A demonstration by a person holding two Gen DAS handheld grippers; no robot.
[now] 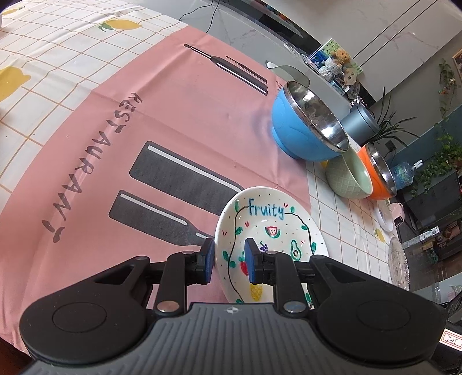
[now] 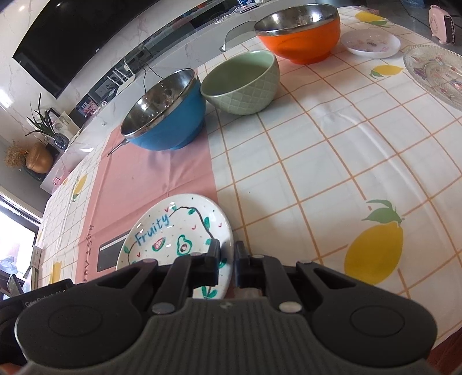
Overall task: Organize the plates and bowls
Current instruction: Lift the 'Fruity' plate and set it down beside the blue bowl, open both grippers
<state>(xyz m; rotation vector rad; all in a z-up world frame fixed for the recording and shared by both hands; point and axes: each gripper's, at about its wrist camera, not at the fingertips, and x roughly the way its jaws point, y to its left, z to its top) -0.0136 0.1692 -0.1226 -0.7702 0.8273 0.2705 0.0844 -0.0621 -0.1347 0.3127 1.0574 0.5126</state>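
A white "Fruity" plate (image 1: 268,222) with painted fruit lies on the pink mat (image 1: 173,121). My left gripper (image 1: 229,261) straddles its near left rim, one blue pad outside and one inside, closed on the rim. In the right wrist view the same plate (image 2: 173,230) has its right rim between the fingers of my right gripper (image 2: 226,261), which is closed on it. Beyond stand a blue steel-lined bowl (image 1: 306,127) (image 2: 167,115), a green ceramic bowl (image 1: 349,178) (image 2: 242,83) and an orange steel-lined bowl (image 1: 378,176) (image 2: 303,34).
A small white plate (image 2: 371,43) and a clear glass plate (image 2: 436,75) lie at the far right on the lemon-print tablecloth (image 2: 332,161). A pink heater (image 2: 444,24) stands beyond. The table's far edge borders a counter with plants and clutter.
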